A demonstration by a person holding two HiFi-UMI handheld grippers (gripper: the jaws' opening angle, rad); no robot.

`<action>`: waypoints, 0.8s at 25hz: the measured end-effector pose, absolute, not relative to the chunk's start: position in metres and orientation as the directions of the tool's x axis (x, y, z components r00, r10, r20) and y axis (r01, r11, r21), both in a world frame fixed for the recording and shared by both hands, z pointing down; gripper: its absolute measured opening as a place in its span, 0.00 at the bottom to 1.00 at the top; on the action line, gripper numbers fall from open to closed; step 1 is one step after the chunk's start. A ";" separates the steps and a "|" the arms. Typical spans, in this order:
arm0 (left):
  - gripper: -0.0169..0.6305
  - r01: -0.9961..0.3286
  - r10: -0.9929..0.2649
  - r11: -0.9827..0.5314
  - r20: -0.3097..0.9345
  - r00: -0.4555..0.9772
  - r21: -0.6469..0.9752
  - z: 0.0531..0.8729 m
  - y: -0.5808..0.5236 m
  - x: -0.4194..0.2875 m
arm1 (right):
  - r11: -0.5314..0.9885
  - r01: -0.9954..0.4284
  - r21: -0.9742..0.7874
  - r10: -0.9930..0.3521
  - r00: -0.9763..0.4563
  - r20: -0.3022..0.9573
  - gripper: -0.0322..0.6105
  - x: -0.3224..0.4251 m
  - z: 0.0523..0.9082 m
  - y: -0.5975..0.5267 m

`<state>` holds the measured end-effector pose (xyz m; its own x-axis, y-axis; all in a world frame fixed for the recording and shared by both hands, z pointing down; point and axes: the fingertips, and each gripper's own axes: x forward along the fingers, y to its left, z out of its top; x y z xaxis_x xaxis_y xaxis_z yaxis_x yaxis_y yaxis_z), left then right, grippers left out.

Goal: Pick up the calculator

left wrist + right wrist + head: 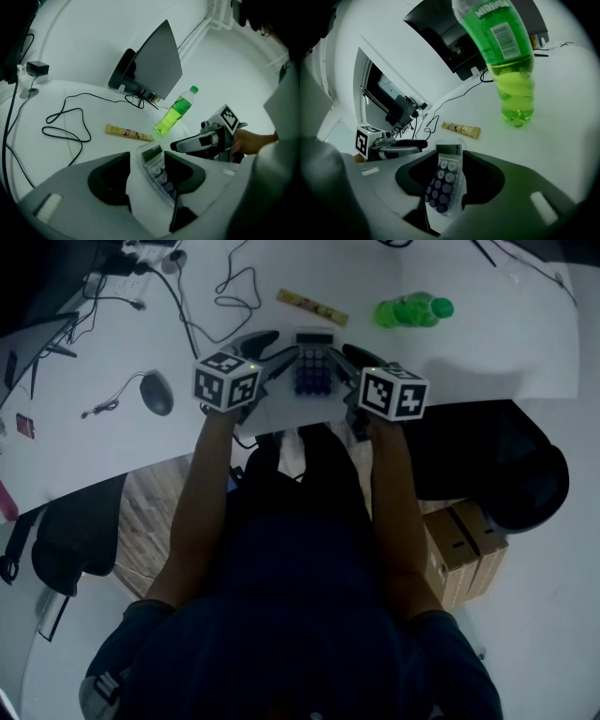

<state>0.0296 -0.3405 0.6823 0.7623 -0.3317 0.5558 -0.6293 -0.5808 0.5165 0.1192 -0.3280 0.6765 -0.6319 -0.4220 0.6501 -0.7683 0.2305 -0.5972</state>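
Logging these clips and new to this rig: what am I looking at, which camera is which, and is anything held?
No robot: a person holds two tools, the left hand-held gripper and the right hand-held gripper; the marker cubes belong to them. One picture looks down from the person's head; the others ride on each gripper, looking along its jaws. On the white table are a calculator, bottle, snack bar and mouse. Both grippers' jaws stand apart with the calculator showing between them; neither seems to clamp it.
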 end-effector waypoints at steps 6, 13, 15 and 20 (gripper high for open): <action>0.41 -0.635 -0.301 -0.571 0.587 0.751 0.520 0.697 -0.334 0.039 | 0.213 -0.755 -0.621 -0.381 -0.649 0.658 0.28 0.119 0.696 -0.317; 0.40 -0.632 -0.230 -0.566 0.635 0.737 0.528 0.714 -0.316 0.048 | 0.206 -0.741 -0.639 -0.351 -0.666 0.659 0.29 0.115 0.711 -0.310; 0.40 -0.632 -0.218 -0.567 0.644 0.734 0.528 0.716 -0.314 0.050 | 0.197 -0.731 -0.654 -0.355 -0.675 0.647 0.29 0.112 0.713 -0.310; 0.35 -0.626 -0.211 -0.557 0.636 0.742 0.545 0.715 -0.314 0.053 | 0.188 -0.718 -0.671 -0.371 -0.684 0.628 0.28 0.113 0.713 -0.311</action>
<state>0.0533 -0.3143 0.7146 0.7420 -0.2113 0.6362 -0.6262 -0.5571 0.5454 0.1127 -0.3106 0.7130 -0.6841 -0.3712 0.6278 -0.7176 0.1884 -0.6705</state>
